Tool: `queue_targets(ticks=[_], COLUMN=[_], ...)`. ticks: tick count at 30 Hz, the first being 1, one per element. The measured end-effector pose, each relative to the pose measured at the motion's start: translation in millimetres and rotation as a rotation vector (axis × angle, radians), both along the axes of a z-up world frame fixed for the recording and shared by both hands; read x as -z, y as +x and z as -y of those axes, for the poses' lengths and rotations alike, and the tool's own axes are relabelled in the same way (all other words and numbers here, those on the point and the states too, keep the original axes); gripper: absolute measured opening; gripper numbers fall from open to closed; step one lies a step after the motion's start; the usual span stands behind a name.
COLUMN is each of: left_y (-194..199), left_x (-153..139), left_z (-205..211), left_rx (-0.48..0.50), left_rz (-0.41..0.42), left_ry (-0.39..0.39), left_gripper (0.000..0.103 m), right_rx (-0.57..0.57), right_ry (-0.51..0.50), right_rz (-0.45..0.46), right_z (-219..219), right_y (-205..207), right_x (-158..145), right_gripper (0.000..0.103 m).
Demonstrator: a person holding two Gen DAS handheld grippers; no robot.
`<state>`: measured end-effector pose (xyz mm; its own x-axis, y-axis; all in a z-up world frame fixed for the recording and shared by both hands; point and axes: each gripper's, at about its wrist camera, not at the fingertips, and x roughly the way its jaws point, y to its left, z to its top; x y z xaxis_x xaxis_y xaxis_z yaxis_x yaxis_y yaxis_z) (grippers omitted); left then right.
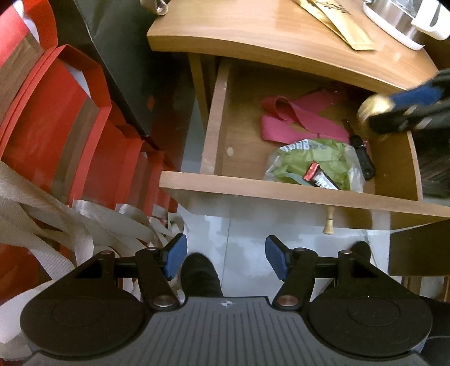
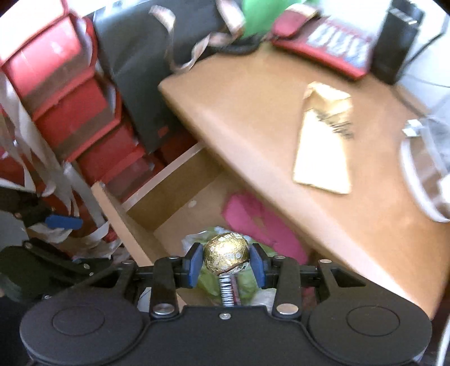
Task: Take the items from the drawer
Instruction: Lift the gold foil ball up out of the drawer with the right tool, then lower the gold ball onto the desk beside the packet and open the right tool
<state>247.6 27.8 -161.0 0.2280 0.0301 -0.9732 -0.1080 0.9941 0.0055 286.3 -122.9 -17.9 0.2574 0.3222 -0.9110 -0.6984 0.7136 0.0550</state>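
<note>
Left wrist view
Left gripper [image 1: 226, 260]: fingers spread wide, nothing between the blue pads [image 1: 175, 259]; it hangs over the pale floor [image 1: 244, 253], in front of the drawer.
Drawer [image 1: 281, 188]: pulled out from under the desk [image 1: 253, 36].
Drawer contents: a pink strap [image 1: 295, 116] toward the back; a clear bag [image 1: 315, 162] with green filling near the front, a dark candy wrapper [image 1: 320, 177] lying on it; a black tool [image 1: 362, 157] just beside the bag on the right.
Right gripper [image 1: 393, 112]: blurred, at the drawer's right edge above the contents, with a gold ball [image 1: 374, 107] at its tip.
Desk top: a gold envelope [image 1: 343, 25] and a white-and-steel appliance [image 1: 399, 17] at the far right.
Left side: red boxes [image 1: 62, 112] with pale ribbons [image 1: 70, 225], and a black bag [image 1: 121, 56] leaning by the desk.
Below the drawer front: a wooden peg [image 1: 328, 222] hangs down.

Right wrist view
Right gripper [image 2: 226, 260]: fingers pinching the gold ball [image 2: 226, 253] between the blue pads [image 2: 194, 263], held above the open drawer [image 2: 112, 208].
Under the ball: the clear bag [image 2: 208, 281] and the striped wrapper [image 2: 228, 292]; the pink strap [image 2: 253, 222] lies behind them.
Left gripper [image 2: 63, 222]: at the left edge, outside the drawer; only one blue pad is clear, so its state cannot be told from here.
Desk [image 2: 281, 169]: the envelope [image 2: 326, 138] lies flat; a red pouch [image 2: 323, 42] and a black box [image 2: 396, 42] sit at the far end, blurred.
</note>
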Motion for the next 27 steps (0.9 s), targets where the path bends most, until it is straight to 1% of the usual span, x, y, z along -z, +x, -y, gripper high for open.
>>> queue_targets(ticks=[1,4,8,11,13,16,19,20,25,27], left_y=[-0.2,-1.4,-12.2,-13.5,-11.1,-13.2,-12.3,-12.6,-9.0,-6.3], left_x=[2.3,1.8,0.5,1.6,1.5,-6.5,-3.7,-8.1,5.2,5.5], left_z=[0.3,4.8,3.5,4.1,8.4,6.4,2.7,2.0,0.1,0.5], left_rx=[0.002,0.006,0.007,0.008,0.007,0.005,0.003,0.002,-0.009,-0.012], left_rz=[0.002,0.007,0.009,0.01,0.011,0.01,0.007,0.006,-0.004,-0.009], left_ry=[0.0,0.002,0.004,0.004,0.005,0.006,0.004,0.004,0.005,0.006], left_gripper=[0.066,0.066,0.066,0.065,0.065,0.065,0.065,0.065,0.065,0.065], right_rx=[0.017,0.096,0.233,0.347,0.424,0.515,0.595,0.611,0.656,0.662], right_ry=[0.003,0.013,0.03,0.06,0.093,0.13,0.166,0.17,0.179,0.178], right_rz=[0.019,0.084,0.178,0.224,0.244,0.274,0.275,0.276,0.289,0.292], right_z=[4.2,-3.0,10.7,6.0,6.4,6.6,7.8,8.8,14.6,14.0], right_y=[4.6,11.7,37.3,56.6,70.6,91.9,107.0,110.7,122.0,125.5], right_x=[-9.9,2.5,-9.4,-2.9,-1.8,1.7,10.9,13.7,22.4,24.8], right_gripper=[0.035,0.035,0.035,0.035,0.035,0.035,0.035,0.035,0.035,0.036])
